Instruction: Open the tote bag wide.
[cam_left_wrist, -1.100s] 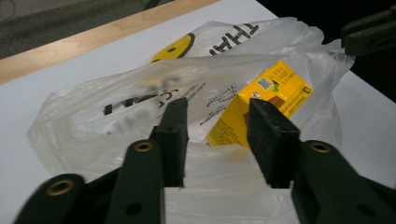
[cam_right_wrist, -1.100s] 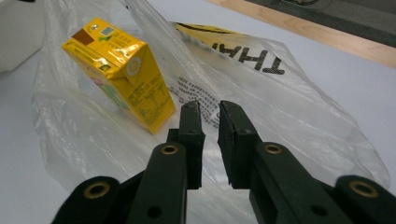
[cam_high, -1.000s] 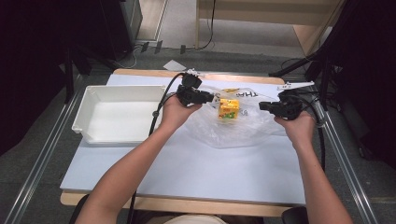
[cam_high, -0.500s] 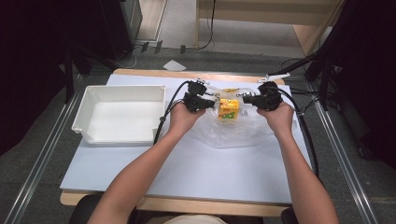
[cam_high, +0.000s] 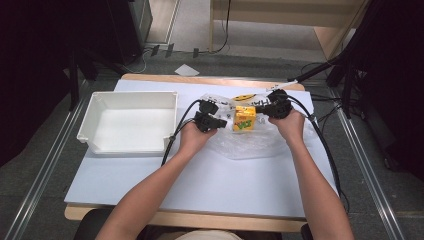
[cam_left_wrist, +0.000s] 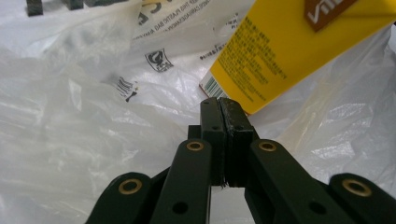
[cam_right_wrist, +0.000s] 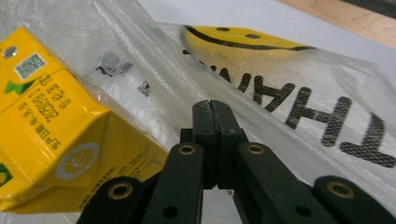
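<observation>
Item one, my left gripper: jaws pressed flat together in the left gripper view; whether a fold of bag film sits between them I cannot tell; tip just beside the lower corner of the carton.

Item two, my right gripper: jaws likewise closed tight in the right gripper view; pinched plastic between them I cannot confirm; tip against the bag, close to the carton's folded end.

Item three, yellow drink carton: between my two grippers, at the far middle of the table, inside or against the clear plastic bag; printed side tilted in the left gripper view; lying on its side in the right gripper view.

Item four, clear plastic bag: crumpled, spread on the table; smiley face and black lettering.

Item five, white tray: left of the bag, well apart.

Item six, table: pale top, wooden edge.
</observation>
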